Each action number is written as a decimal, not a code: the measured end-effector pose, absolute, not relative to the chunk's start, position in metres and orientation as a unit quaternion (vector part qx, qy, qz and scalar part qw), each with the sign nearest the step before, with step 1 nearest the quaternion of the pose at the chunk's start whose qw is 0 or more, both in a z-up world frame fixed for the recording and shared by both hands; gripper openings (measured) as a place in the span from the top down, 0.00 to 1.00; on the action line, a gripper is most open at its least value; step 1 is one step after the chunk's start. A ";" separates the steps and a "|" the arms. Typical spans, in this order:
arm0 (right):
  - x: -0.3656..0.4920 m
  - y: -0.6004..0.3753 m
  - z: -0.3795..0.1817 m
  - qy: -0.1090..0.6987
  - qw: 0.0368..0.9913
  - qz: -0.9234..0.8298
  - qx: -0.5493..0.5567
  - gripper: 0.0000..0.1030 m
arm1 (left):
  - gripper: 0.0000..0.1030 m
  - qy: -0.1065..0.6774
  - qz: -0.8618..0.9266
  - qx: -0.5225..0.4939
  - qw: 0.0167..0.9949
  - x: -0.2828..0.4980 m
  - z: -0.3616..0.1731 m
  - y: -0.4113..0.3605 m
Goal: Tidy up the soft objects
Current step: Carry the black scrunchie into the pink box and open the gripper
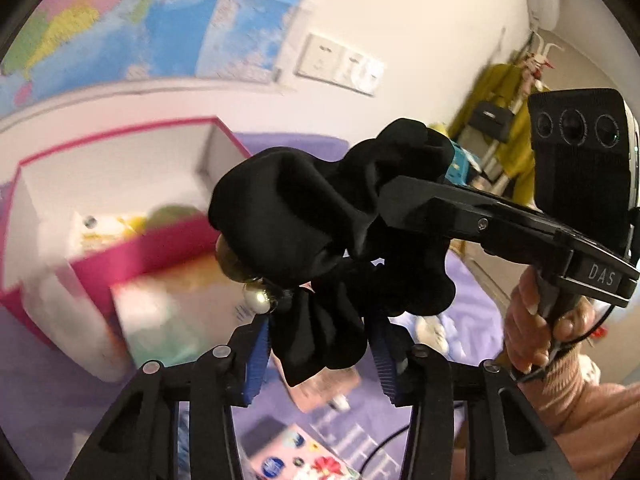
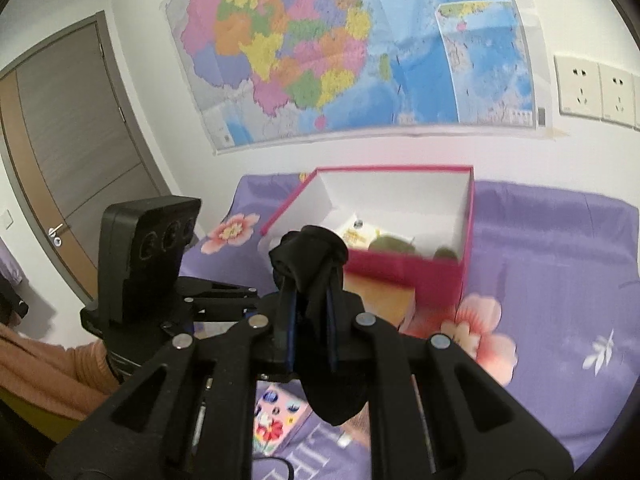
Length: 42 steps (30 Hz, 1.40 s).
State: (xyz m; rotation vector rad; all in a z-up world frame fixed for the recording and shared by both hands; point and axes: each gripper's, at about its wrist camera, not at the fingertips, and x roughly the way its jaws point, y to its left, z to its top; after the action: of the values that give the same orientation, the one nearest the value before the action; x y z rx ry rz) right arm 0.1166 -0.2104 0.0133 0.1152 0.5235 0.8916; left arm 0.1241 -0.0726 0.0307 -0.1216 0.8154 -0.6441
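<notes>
A black fabric scrunchie (image 1: 320, 224) with pearl beads (image 1: 258, 298) hangs in the air between both grippers. My left gripper (image 1: 320, 344) is shut on its lower part. My right gripper (image 2: 310, 284) is shut on the other part of the black scrunchie (image 2: 308, 252); its fingers (image 1: 404, 200) show from the side in the left wrist view. An open pink box (image 2: 404, 272) with a white inside stands on the purple bed beyond; it holds green and yellow items (image 2: 384, 242). The box also shows in the left wrist view (image 1: 160, 248).
A purple floral bedspread (image 2: 560, 280) covers the bed. A pink sticker-covered card (image 2: 276, 420) lies below the grippers. A wall map (image 2: 360, 48), sockets (image 2: 592, 88) and a door (image 2: 68, 152) stand behind. A wooden box (image 2: 380, 300) sits in front of the pink box.
</notes>
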 end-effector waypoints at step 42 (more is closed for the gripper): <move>0.293 -0.193 -0.012 0.321 0.890 0.312 0.088 0.64 | 0.50 0.427 -0.142 -0.042 0.892 0.243 0.035 -0.045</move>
State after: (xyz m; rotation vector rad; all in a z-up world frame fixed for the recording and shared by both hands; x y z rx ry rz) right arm 0.2926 -0.1928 -0.0117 0.1834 0.6658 0.6479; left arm 0.2428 -0.0451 0.0350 -0.0867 0.8866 -0.2938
